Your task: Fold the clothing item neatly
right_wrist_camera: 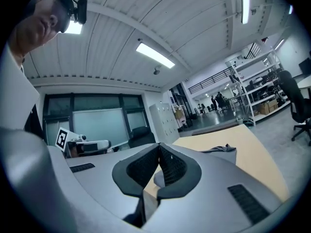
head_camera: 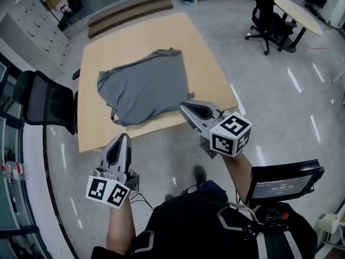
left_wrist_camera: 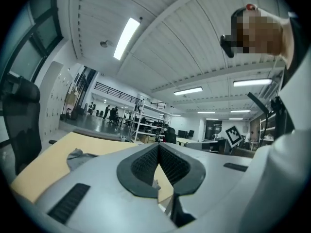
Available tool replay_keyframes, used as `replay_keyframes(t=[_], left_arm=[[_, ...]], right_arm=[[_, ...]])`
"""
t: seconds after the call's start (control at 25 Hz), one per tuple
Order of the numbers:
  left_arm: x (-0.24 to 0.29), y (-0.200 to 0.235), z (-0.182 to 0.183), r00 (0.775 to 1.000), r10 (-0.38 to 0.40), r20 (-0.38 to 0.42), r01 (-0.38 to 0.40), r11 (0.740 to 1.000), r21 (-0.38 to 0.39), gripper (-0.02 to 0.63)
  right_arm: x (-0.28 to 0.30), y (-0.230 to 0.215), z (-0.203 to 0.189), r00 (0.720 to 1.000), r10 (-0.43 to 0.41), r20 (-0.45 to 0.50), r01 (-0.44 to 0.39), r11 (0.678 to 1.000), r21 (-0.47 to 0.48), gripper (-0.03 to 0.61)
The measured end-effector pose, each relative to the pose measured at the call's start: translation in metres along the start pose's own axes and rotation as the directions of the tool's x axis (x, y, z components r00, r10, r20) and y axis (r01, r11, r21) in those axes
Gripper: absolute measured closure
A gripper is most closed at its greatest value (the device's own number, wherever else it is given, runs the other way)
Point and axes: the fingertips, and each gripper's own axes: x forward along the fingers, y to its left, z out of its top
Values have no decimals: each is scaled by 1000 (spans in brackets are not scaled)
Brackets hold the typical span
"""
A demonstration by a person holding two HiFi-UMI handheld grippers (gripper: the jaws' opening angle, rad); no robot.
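A grey shirt [head_camera: 144,86] lies roughly folded on the light wooden table [head_camera: 113,41], a sleeve end hanging near its front left corner. My left gripper [head_camera: 121,139] is shut and empty, held off the table's near edge, short of the shirt. My right gripper [head_camera: 184,108] is shut too, its tip at the table's front edge just beside the shirt's near right corner, nothing held. In the left gripper view the shirt [left_wrist_camera: 77,157] shows beyond the closed jaws. The right gripper view shows the shirt [right_wrist_camera: 221,150] on the table past its closed jaws.
A black office chair [head_camera: 46,102] stands at the table's left side. Another black chair [head_camera: 267,15] and a round table [head_camera: 299,12] are at the far right. Wooden boards [head_camera: 129,12] lie on the floor beyond the table. A small screen [head_camera: 283,181] hangs at my right hip.
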Motion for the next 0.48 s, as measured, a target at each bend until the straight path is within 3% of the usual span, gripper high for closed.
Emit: replay_keyframes(t=[0.24,0.48], left_arm=[[-58,9,-6,998,-63,-19,64,997,37,614],[-105,11,-4,992,-123,-10,123,992,-3,614]], right_arm=[[-7,71,-15,999,-42,20,43,998,-53,568],[-16,132,-28,995,-101,16,102,994,-31,568]])
